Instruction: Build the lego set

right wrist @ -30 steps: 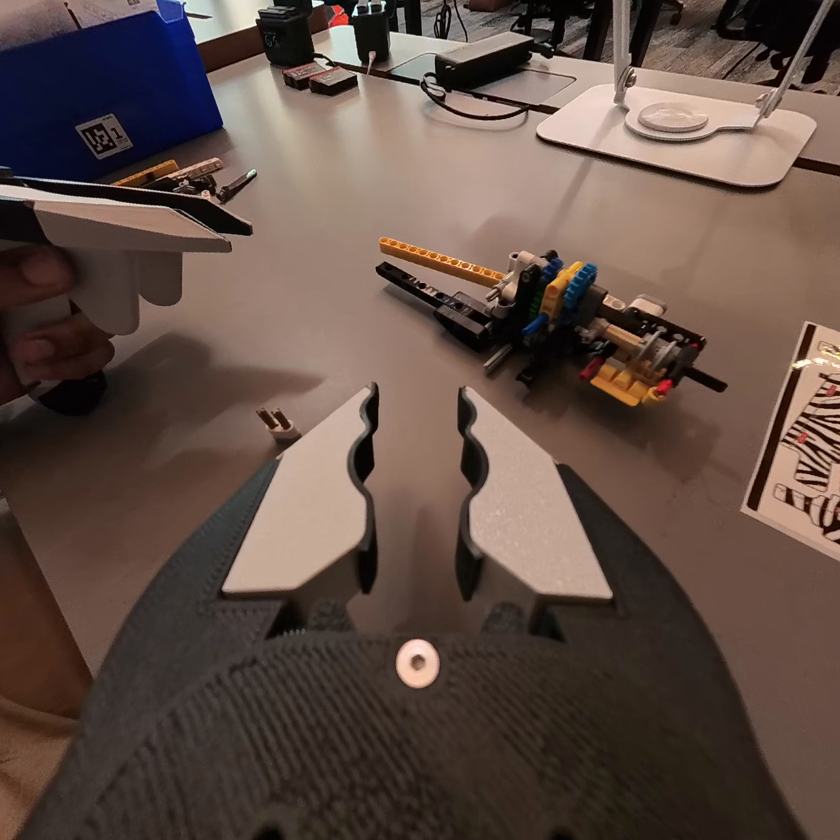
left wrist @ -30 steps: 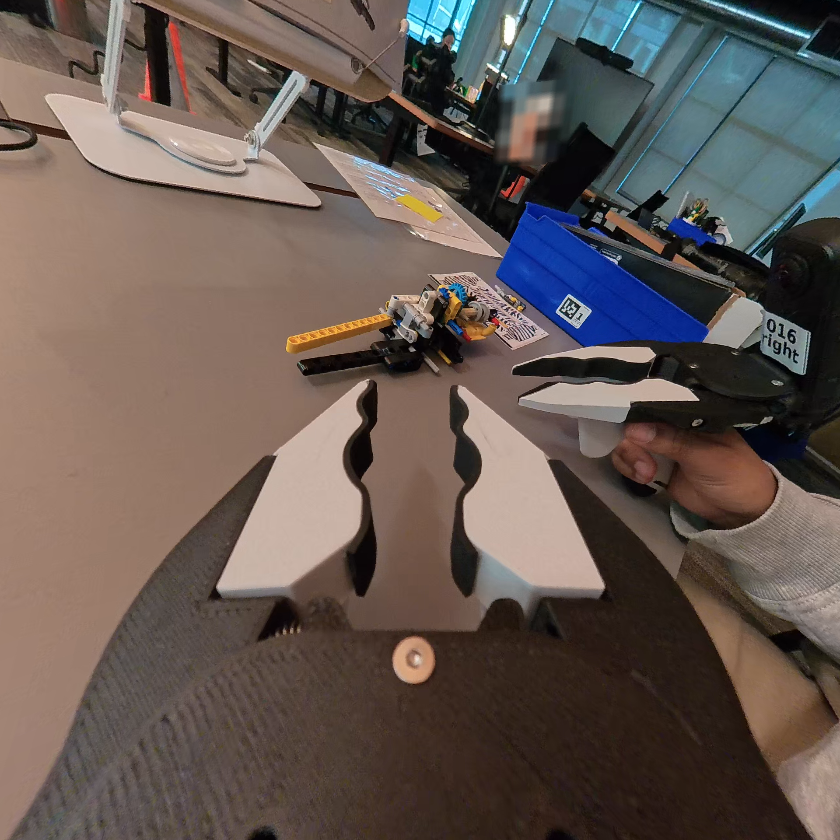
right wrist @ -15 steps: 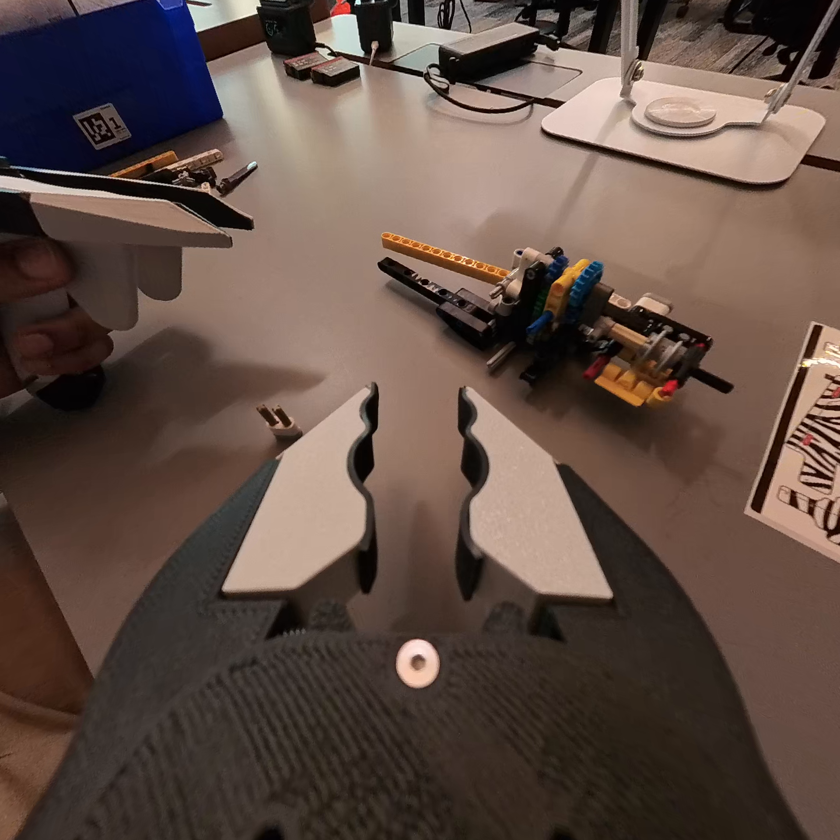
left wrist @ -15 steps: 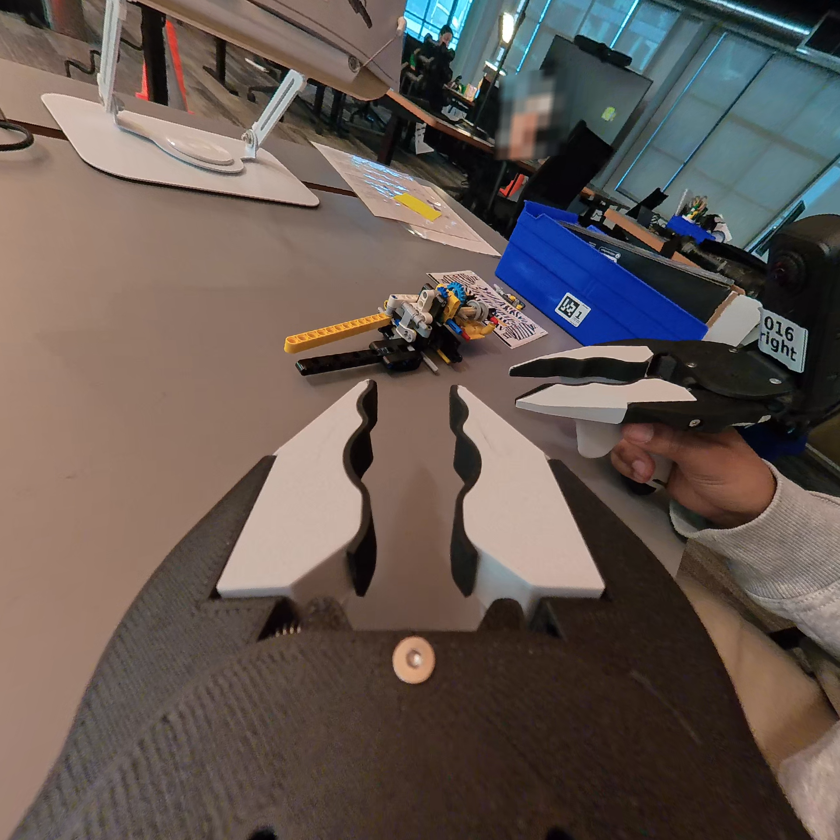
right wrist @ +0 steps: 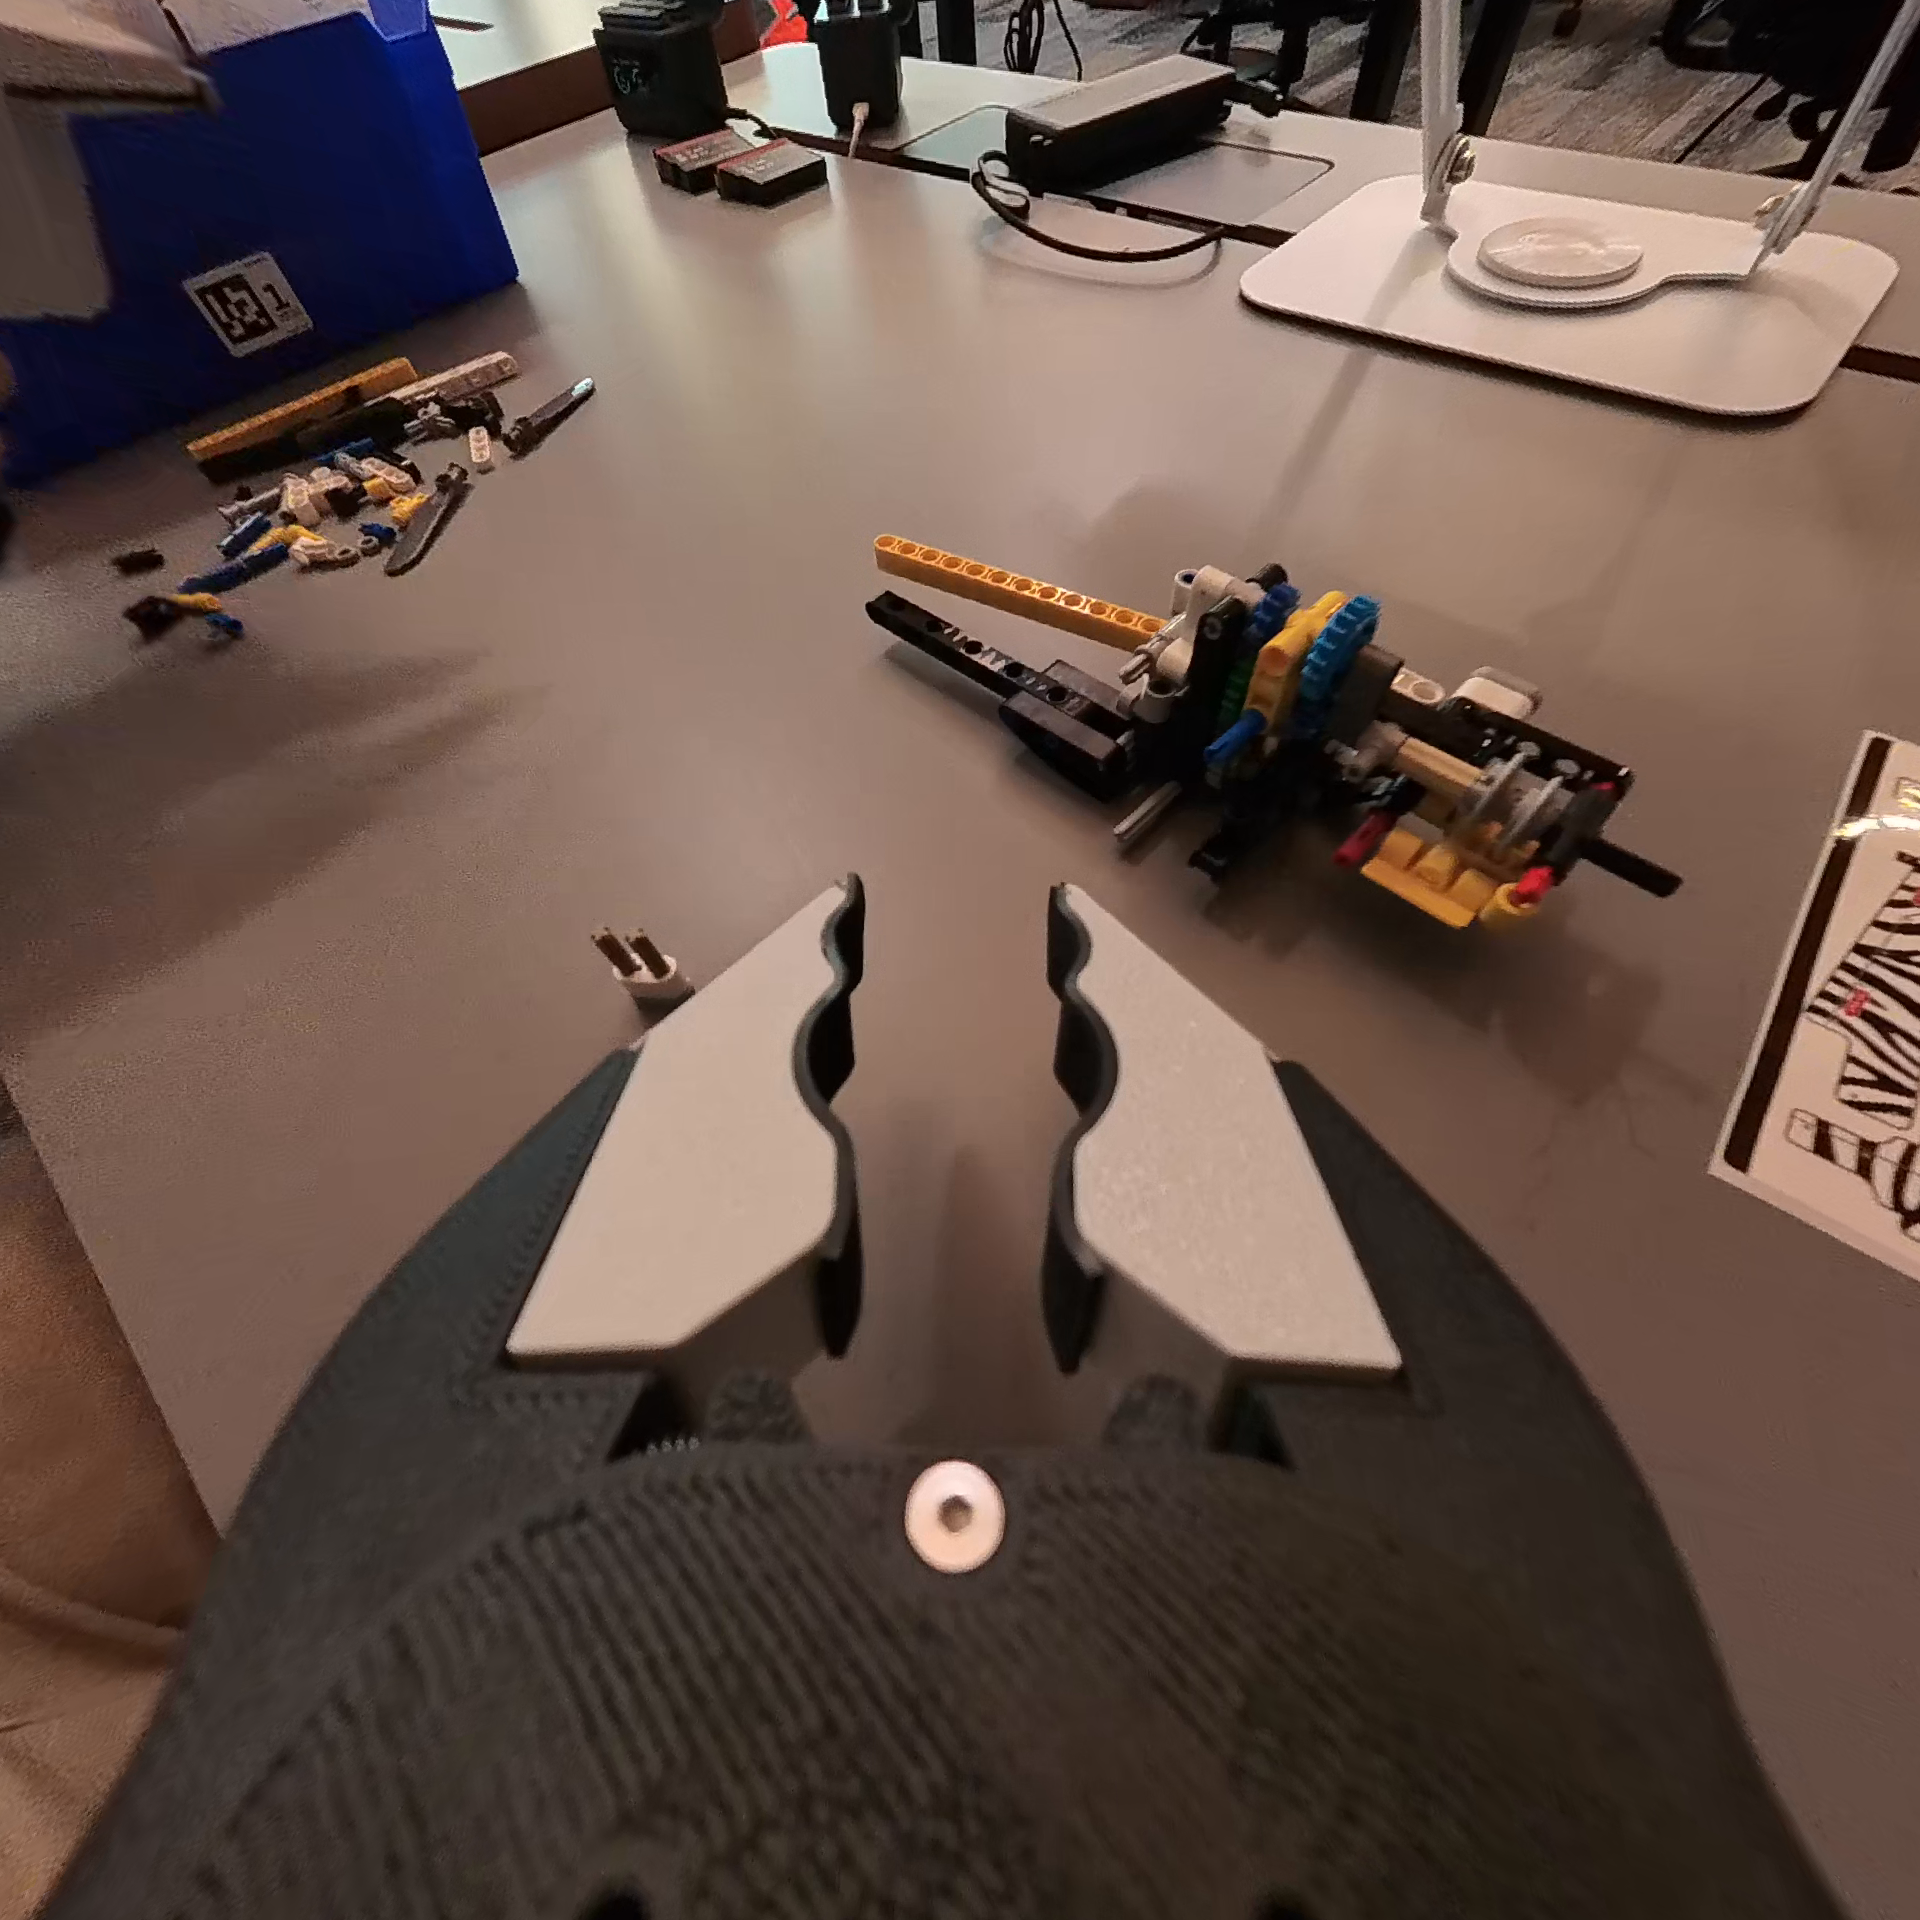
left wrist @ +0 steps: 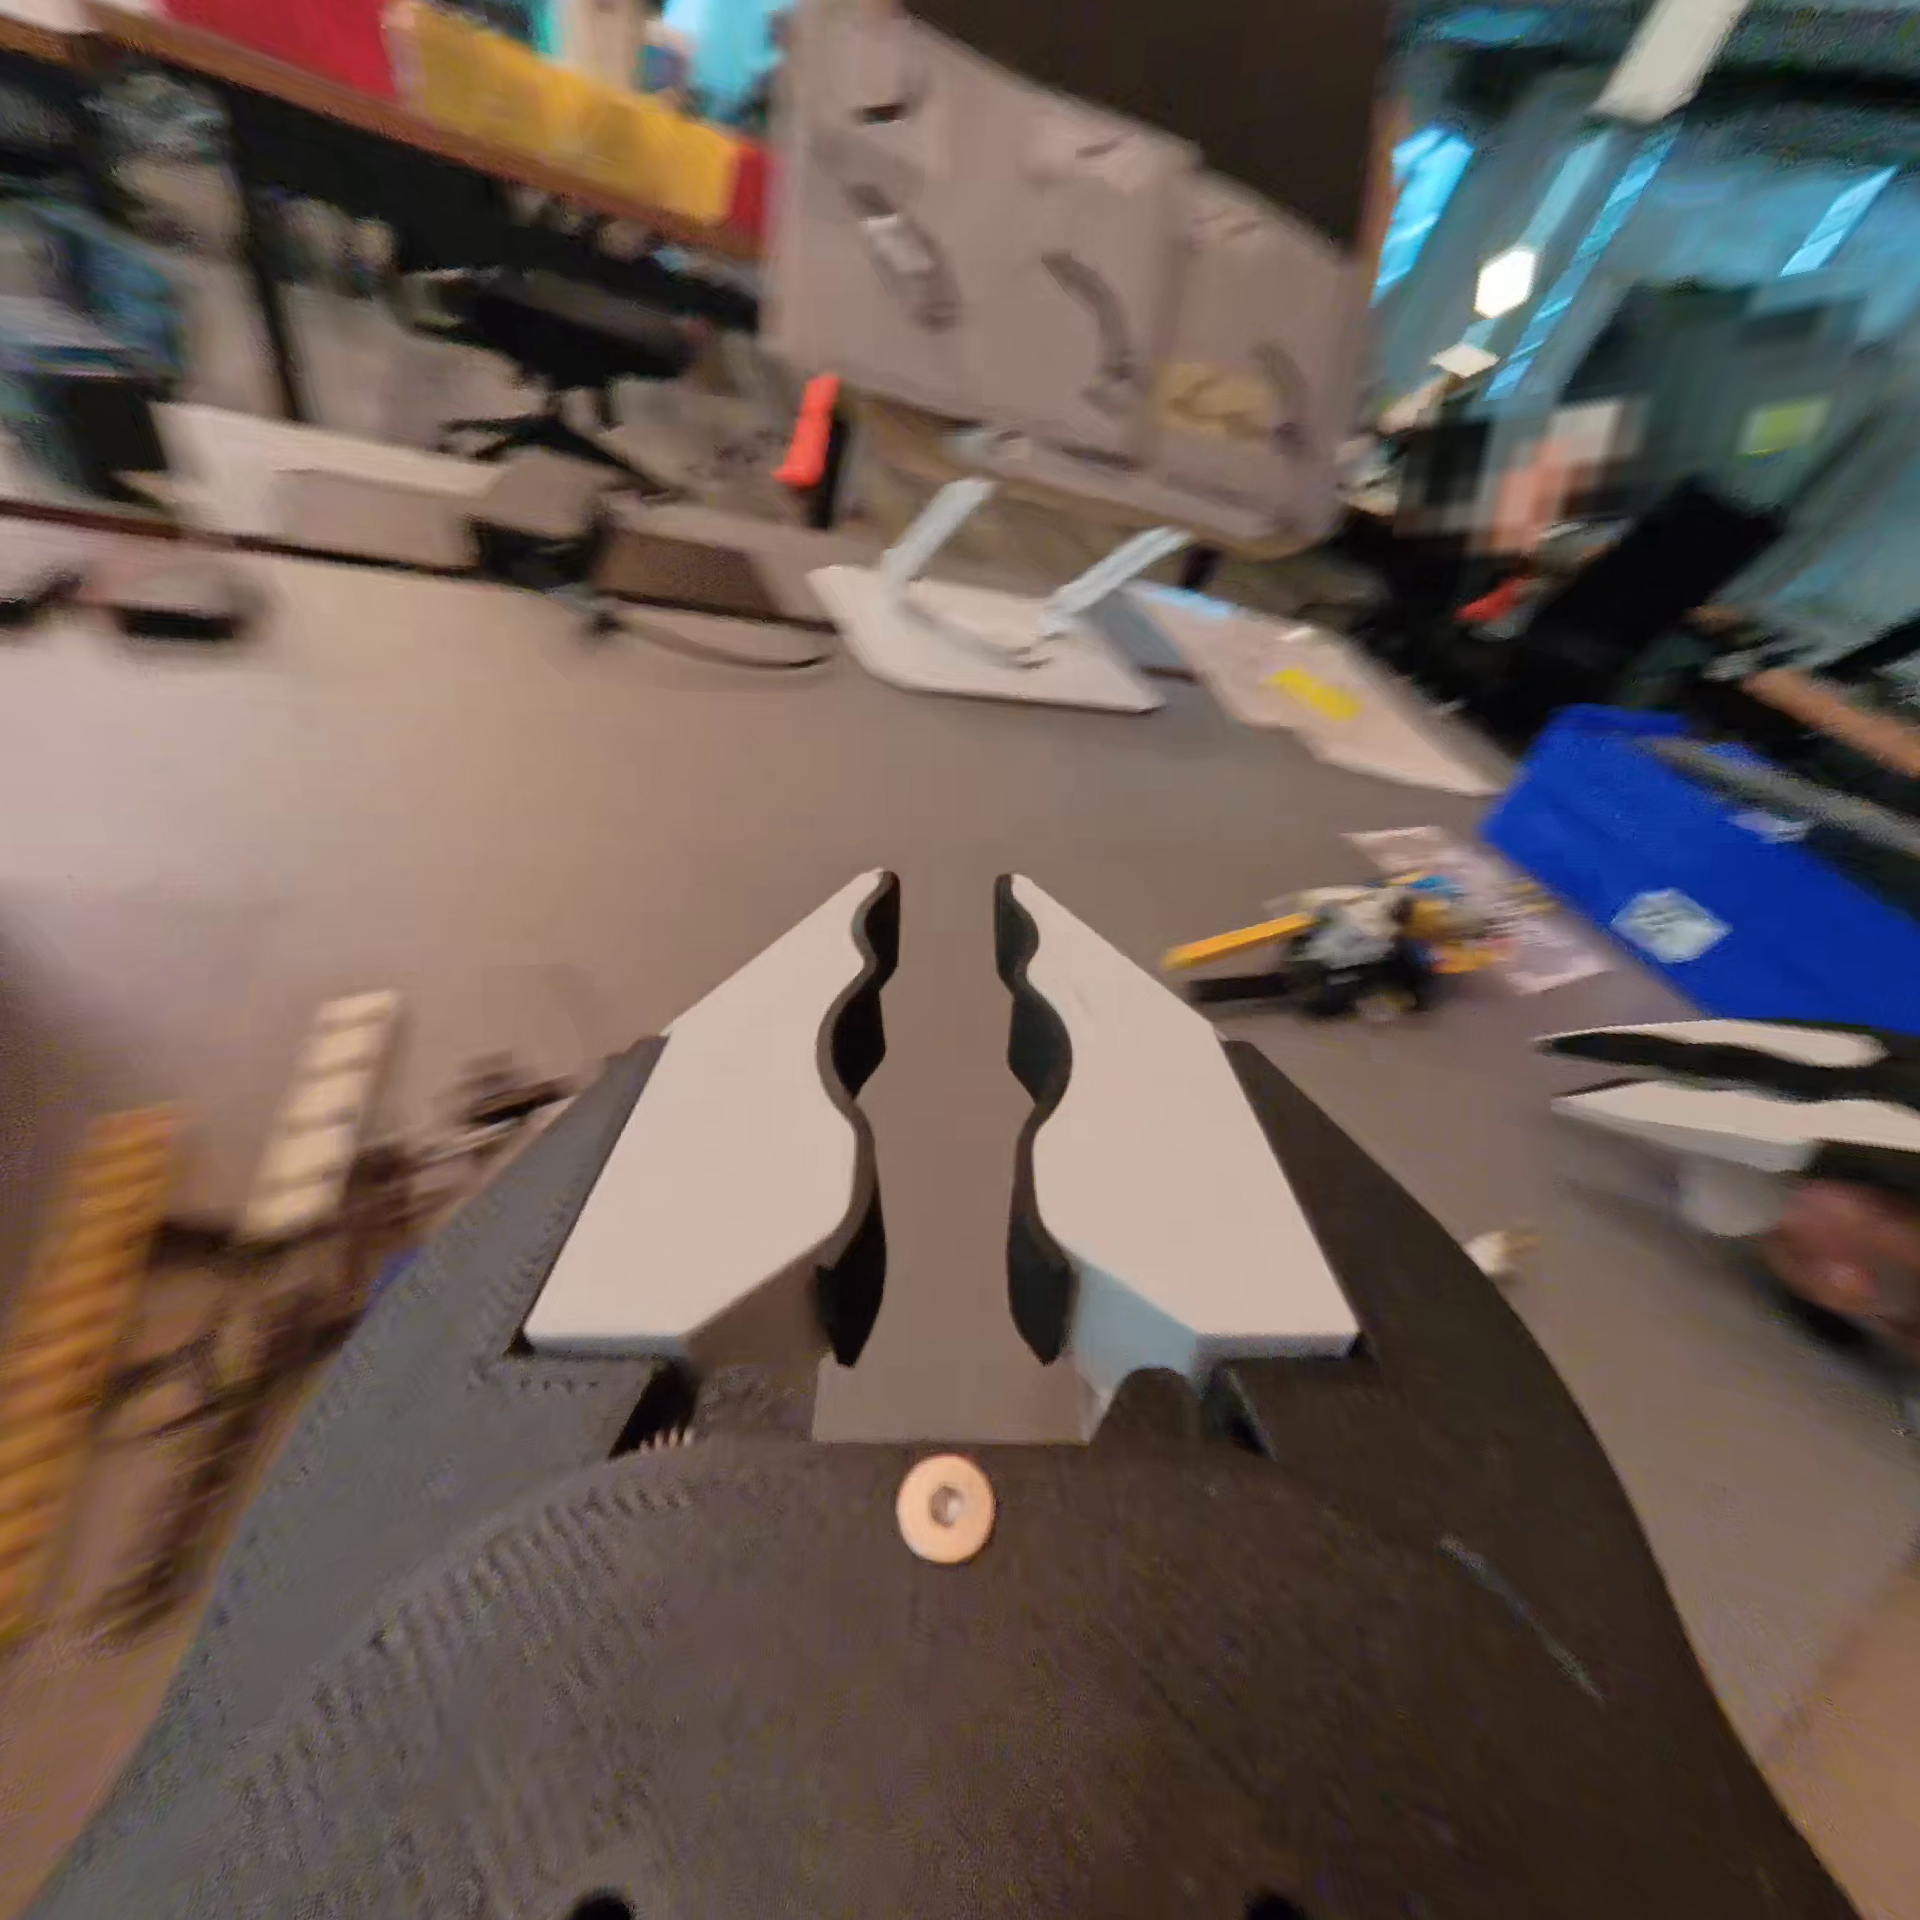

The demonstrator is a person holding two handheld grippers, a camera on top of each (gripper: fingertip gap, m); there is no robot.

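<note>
The half-built lego model (right wrist: 1262, 722) lies flat on the grey tabletop (right wrist: 727, 665), at about one o'clock from the right claw (right wrist: 954, 894) in the right wrist view, with a long yellow beam (right wrist: 1013, 592) and a black beam (right wrist: 987, 665) sticking out toward ten o'clock and its blue and yellow gears near the middle. The right claw hovers near it, its two fingers parted by a clear gap and gripping nothing. A small white connector piece (right wrist: 644, 968) with two dark pins sits just beside the claw's left finger, at nine o'clock. Loose lego pieces (right wrist: 332, 488) are scattered well off at ten o'clock, in front of a blue bin (right wrist: 260, 208). A striped sticker sheet (right wrist: 1839, 1039) lies at three o'clock, and a white stand base (right wrist: 1558, 301) at one o'clock beyond the model. In the left wrist view (badly blurred) the left claw (left wrist: 945, 883) is likewise parted and empty, the model (left wrist: 1340, 940) lies at two o'clock from it, and the right claw (left wrist: 1558, 1070) shows at three o'clock.
</note>
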